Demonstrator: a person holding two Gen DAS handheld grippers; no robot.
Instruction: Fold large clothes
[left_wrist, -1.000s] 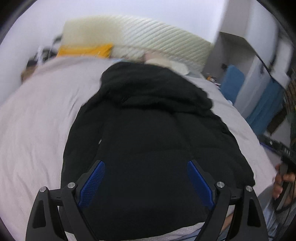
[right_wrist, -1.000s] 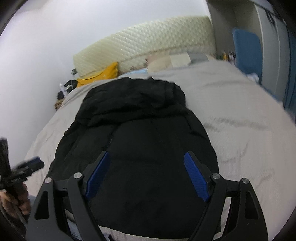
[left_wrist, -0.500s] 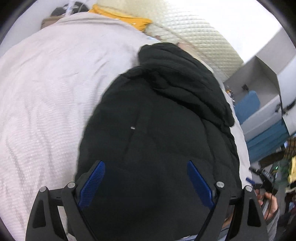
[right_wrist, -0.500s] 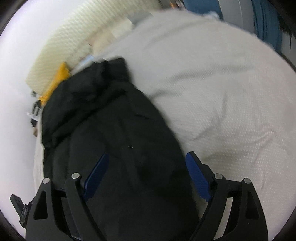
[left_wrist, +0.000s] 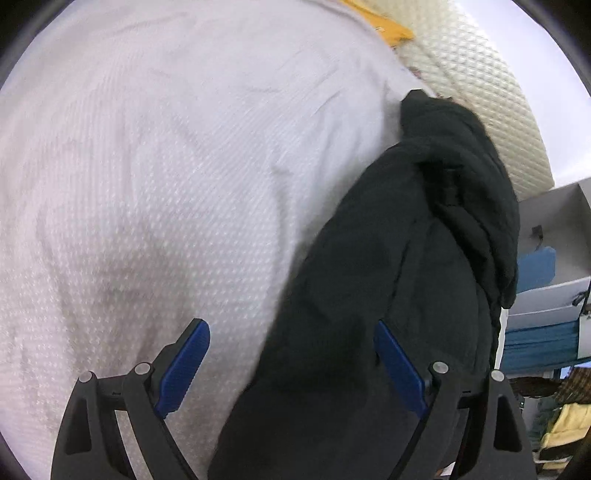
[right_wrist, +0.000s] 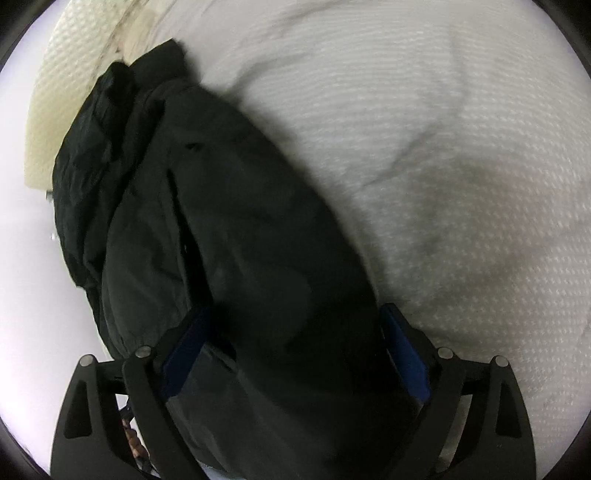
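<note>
Your left gripper (left_wrist: 291, 363) points steeply down at the bed, its jaws spread wide with nothing pinched. In the left wrist view the black jacket (left_wrist: 399, 266) runs from about 6 o'clock up to 1 o'clock, and its near edge lies in the gap between the blue pads (left_wrist: 184, 363), closer to the right-hand pad. The left-hand pad hangs over bare white bedspread (left_wrist: 147, 166), which fills the frame from 7 to 12 o'clock. A quilted cream headboard (left_wrist: 487, 96) curves past at 1 to 2 o'clock, with a yellow pillow (left_wrist: 388, 26) at the upper edge beside it.

Your right gripper (right_wrist: 295, 354) also points steeply down, and its jaws are opening. In the right wrist view the jacket (right_wrist: 240, 240) fills the gap between them and stretches away towards 11 o'clock, its bunched hood end near the headboard (right_wrist: 55, 92). The dark cloth bulges right up to both pads; I cannot tell whether they touch it. Bedspread (right_wrist: 443, 147) covers everything from 12 to 4 o'clock.
</note>
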